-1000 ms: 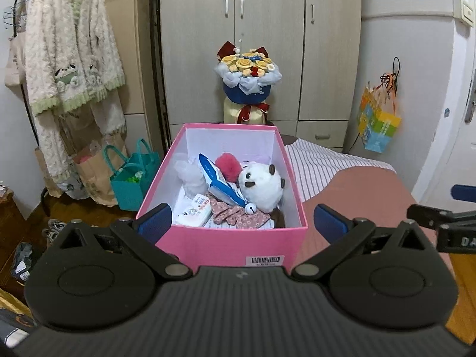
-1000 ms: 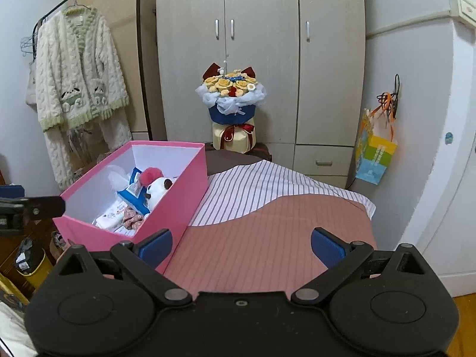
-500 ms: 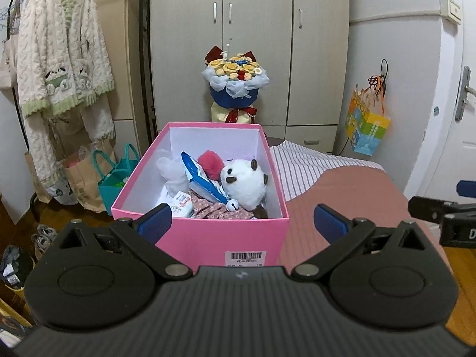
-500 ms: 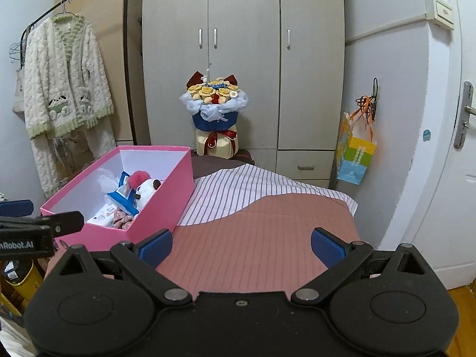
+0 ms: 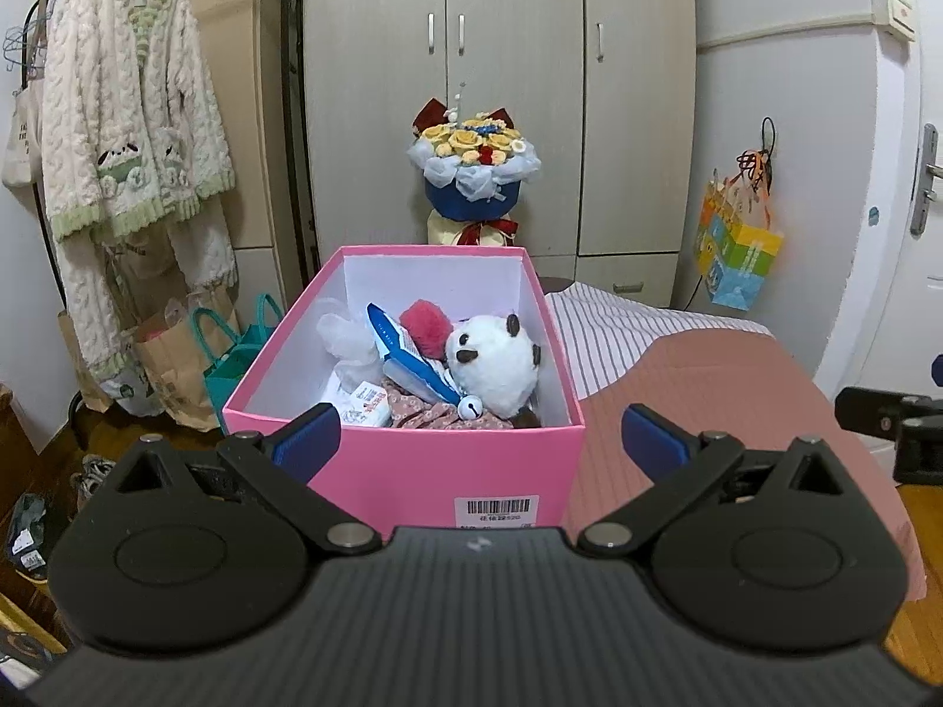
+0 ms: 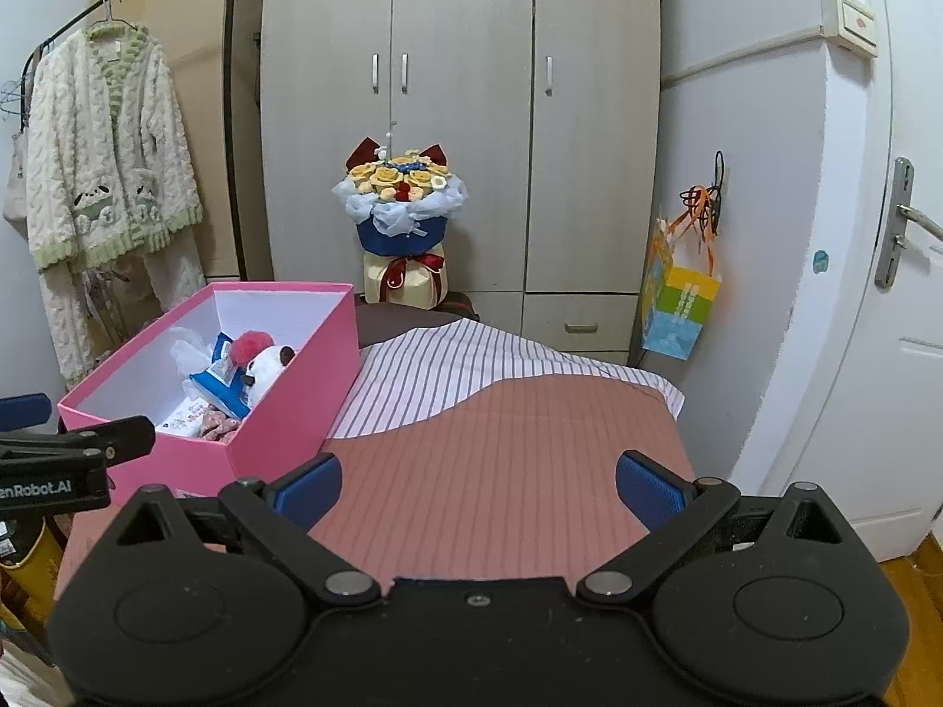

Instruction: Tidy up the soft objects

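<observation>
A pink box (image 5: 412, 477) stands on the left of the bed and also shows in the right wrist view (image 6: 294, 400). Inside lie a white panda plush (image 5: 495, 362), a red pompom (image 5: 424, 324), a blue-and-white pack (image 5: 406, 359), a floral cloth (image 5: 436, 415), a small white pack (image 5: 362, 403) and a clear plastic bag (image 5: 345, 336). My left gripper (image 5: 480, 442) is open and empty, just in front of the box's near wall. My right gripper (image 6: 477, 486) is open and empty above the pink cover (image 6: 501, 471), to the right of the box.
A striped sheet (image 6: 465, 365) lies behind the pink cover. A flower bouquet (image 6: 401, 224) stands by the wardrobe (image 6: 460, 88). A cardigan (image 5: 129, 124) hangs on a rack at left, with bags (image 5: 230, 347) on the floor below. A colourful bag (image 6: 678, 306) hangs by the door.
Both grippers have drawn back and risen a little, so the box looks smaller and more of the room shows. Both stay open and empty.
</observation>
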`<action>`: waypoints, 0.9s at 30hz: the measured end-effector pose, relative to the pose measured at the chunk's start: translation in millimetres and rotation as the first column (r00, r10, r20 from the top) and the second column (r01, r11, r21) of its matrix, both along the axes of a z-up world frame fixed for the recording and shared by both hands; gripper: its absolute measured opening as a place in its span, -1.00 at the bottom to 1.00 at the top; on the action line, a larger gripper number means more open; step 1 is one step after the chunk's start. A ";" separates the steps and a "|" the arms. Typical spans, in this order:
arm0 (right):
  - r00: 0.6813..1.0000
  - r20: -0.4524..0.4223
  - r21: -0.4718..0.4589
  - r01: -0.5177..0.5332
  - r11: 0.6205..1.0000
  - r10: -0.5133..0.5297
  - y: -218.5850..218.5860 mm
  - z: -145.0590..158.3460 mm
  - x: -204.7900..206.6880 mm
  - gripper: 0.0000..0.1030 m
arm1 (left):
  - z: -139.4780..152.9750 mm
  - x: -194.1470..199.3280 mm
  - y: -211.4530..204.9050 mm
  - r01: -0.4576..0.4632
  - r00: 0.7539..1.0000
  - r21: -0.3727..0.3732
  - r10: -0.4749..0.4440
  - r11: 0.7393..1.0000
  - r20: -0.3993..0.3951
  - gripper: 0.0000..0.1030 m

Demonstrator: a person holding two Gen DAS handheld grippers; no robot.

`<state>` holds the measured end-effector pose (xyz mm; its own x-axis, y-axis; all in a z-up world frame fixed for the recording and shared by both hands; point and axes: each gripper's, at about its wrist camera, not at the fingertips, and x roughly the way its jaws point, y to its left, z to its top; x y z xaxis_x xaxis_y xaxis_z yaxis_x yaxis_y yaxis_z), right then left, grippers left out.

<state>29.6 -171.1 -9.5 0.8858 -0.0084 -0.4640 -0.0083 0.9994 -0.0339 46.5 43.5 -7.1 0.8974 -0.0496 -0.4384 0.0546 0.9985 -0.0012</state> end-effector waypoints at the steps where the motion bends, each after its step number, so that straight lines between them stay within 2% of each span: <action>1: 1.000 0.001 -0.002 0.001 1.000 -0.001 0.0 -0.3 -0.4 0.96 | -0.2 -0.6 -0.3 0.001 1.000 0.001 -0.001 1.000 0.002 1.00; 21: 0.999 0.051 -0.049 0.000 0.999 0.002 8.5 -2.1 -16.9 0.96 | -5.1 -8.6 -5.4 -0.016 1.000 0.032 0.016 0.999 -0.001 1.00; 25: 0.996 0.089 -0.054 -0.024 0.998 0.029 10.5 -0.5 -24.3 0.96 | -6.9 -13.5 -7.4 -0.011 0.999 0.028 0.010 1.000 0.030 1.00; 27: 0.995 0.100 -0.060 -0.022 0.998 0.028 11.5 -0.8 -26.4 0.96 | -6.3 -16.7 -6.3 -0.041 0.997 0.015 0.040 0.999 0.073 1.00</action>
<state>3.2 -159.6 -10.3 0.9282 -0.0102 -0.3719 -0.0270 0.9952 -0.0945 29.8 37.2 -13.4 0.9281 -0.0057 -0.3722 0.0132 0.9998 0.0176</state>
